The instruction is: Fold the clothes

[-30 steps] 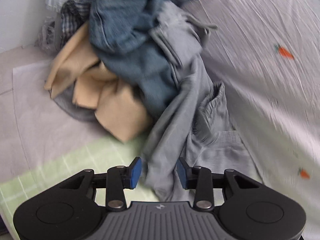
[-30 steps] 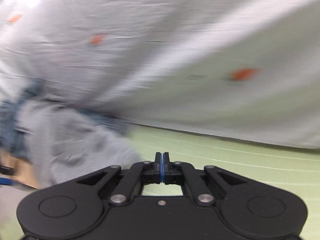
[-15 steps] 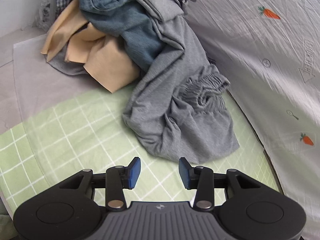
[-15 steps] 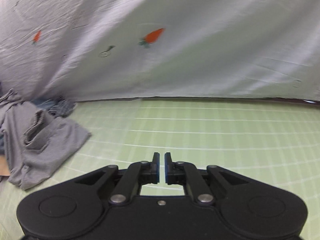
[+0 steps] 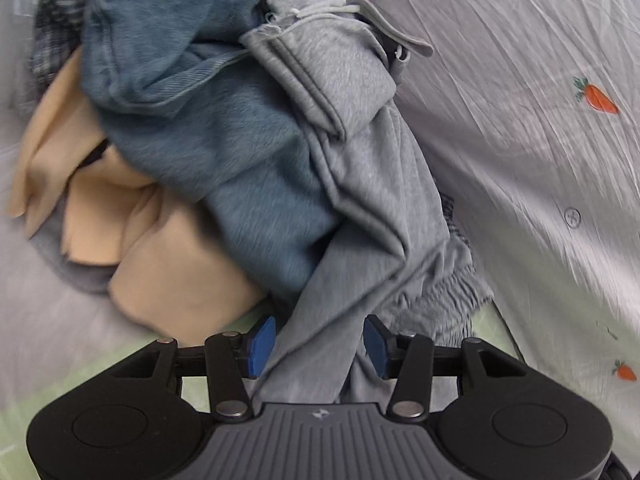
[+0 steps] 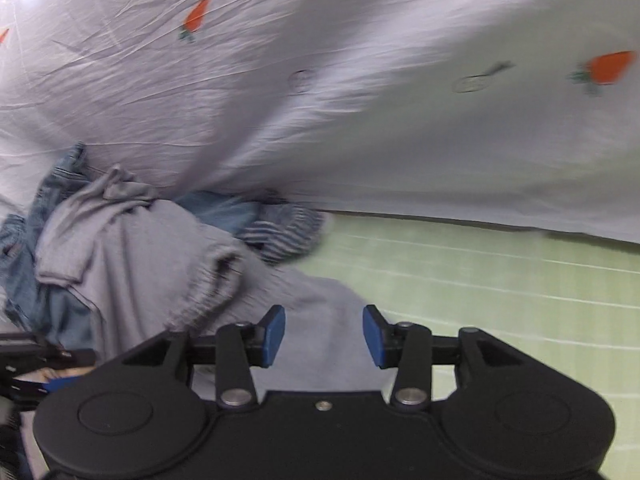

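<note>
grey sweatpants (image 5: 360,208) lie between both grippers' parted jaws; tangled under the blue garment (image 5: 240,168), lifting could drag the pile.

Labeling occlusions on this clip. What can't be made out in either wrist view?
- Left wrist: gray pants hem, hidden behind the left gripper body.
- Left wrist: plaid cloth, mostly buried under the blue garment.
- Right wrist: striped cloth, motion-blurred and half covered.
- Right wrist: left gripper, cut off by the edge.

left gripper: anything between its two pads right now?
Yes. In the left wrist view, a fold of the grey sweatpants runs between the open left gripper pads; whether either pad touches it is unclear.
</note>
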`<state>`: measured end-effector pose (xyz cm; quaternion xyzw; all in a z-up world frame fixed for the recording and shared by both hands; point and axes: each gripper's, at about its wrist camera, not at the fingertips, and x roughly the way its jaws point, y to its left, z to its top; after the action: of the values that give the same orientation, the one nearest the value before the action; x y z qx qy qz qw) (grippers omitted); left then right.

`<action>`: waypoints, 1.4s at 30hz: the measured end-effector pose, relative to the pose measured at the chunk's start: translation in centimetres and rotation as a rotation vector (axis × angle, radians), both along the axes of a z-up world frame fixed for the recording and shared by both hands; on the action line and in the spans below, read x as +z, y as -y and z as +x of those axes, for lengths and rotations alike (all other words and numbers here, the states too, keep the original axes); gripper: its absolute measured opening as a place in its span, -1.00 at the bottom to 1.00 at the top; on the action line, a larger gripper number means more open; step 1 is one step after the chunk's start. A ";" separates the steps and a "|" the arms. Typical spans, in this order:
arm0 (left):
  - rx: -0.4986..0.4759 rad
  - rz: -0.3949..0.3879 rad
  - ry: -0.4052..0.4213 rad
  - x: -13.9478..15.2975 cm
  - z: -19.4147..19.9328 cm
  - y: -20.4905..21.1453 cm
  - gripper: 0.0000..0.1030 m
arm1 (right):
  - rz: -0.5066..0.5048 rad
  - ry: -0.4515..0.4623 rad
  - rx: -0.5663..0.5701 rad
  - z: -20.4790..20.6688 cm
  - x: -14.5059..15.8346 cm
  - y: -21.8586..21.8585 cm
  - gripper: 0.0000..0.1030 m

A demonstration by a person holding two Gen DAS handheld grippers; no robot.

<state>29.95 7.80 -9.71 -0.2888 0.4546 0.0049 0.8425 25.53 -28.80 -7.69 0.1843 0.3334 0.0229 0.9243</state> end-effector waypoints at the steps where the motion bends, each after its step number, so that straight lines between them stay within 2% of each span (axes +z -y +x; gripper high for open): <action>1: 0.003 -0.008 -0.006 -0.4 0.6 0.0 -0.03 | 0.035 0.005 0.026 1.5 -0.2 -0.7 -0.07; 2: 0.006 -0.017 -0.011 -0.8 1.2 -0.1 -0.03 | 0.071 0.008 0.047 3.0 -0.5 -1.4 -0.01; 4: 0.012 -0.034 -0.022 -1.6 2.5 -0.2 -0.03 | 0.139 0.006 0.076 5.7 -1.2 -2.7 0.32; 6: 0.017 -0.051 -0.034 -2.4 3.7 -0.2 -0.03 | 0.155 -0.014 0.091 8.1 -2.3 -4.2 0.37; 9: 0.023 -0.073 -0.048 -3.3 4.7 -0.4 -0.01 | 0.114 -0.077 0.129 11.2 -3.7 -6.3 0.39; 11: 0.018 -0.073 -0.059 -3.5 4.3 -0.5 -0.01 | 0.129 -0.103 0.143 11.6 -4.6 -6.8 -0.14; 12: 0.013 -0.069 -0.063 -3.6 4.1 -0.5 -0.01 | 0.147 -0.101 0.153 11.3 -4.8 -6.9 -0.86; 13: 0.007 -0.063 -0.066 -3.4 3.8 -0.4 -0.01 | 0.150 -0.080 0.174 10.4 -4.5 -6.8 -0.86; 17: -0.009 -0.049 -0.069 -2.8 1.7 -0.2 -0.01 | 0.052 0.015 0.246 4.7 -1.9 -6.6 -0.87; 19: -0.017 -0.047 -0.075 -2.7 0.4 0.2 -0.01 | 0.002 0.046 0.260 0.3 -0.7 -5.5 -0.88; 21: -0.038 -0.034 -0.084 -2.5 -1.2 0.9 -0.01 | -0.056 0.049 0.228 -4.8 0.1 -3.8 -0.88; 23: -0.063 -0.023 -0.096 -2.4 -2.9 1.8 -0.01 | -0.103 0.028 0.139 -10.4 0.6 -0.8 -0.88; 28: -0.137 -0.023 -0.119 -1.9 -8.1 4.8 -0.01 | -0.252 -0.059 -0.226 -23.6 1.0 8.1 -0.90; 30: -0.171 -0.021 -0.126 -1.6 -10.1 6.4 -0.01 | -0.364 -0.070 -0.354 -27.9 1.6 10.7 -0.90; 32: -0.205 -0.021 -0.119 -1.1 -12.0 8.4 -0.01 | -0.558 -0.063 -0.467 -31.2 2.8 12.5 -0.90; 34: -0.228 -0.022 -0.109 -0.7 -14.1 10.0 -0.01 | -0.717 -0.013 -0.592 -33.9 5.2 14.8 -0.89; 36: -0.243 -0.032 -0.103 -0.4 -16.0 11.9 -0.01 | -0.813 0.064 -0.701 -36.7 7.8 17.3 -0.89; 37: -0.246 -0.042 -0.101 -0.4 -16.7 13.1 -0.01 | -0.843 0.095 -0.735 -37.9 8.9 18.6 -0.88; 39: -0.259 -0.065 -0.093 -0.4 -18.1 15.4 0.00 | -0.858 0.102 -0.739 -40.0 9.7 21.2 -0.88; 42: -0.282 -0.078 -0.085 -0.5 -19.6 18.8 0.04 | -0.823 -0.014 -0.647 -41.6 7.4 24.6 -0.88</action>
<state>10.31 -10.99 -10.19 -0.2541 0.5258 -0.1191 0.8030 -16.11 -53.36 -0.31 -0.1005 0.2469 -0.3981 0.8777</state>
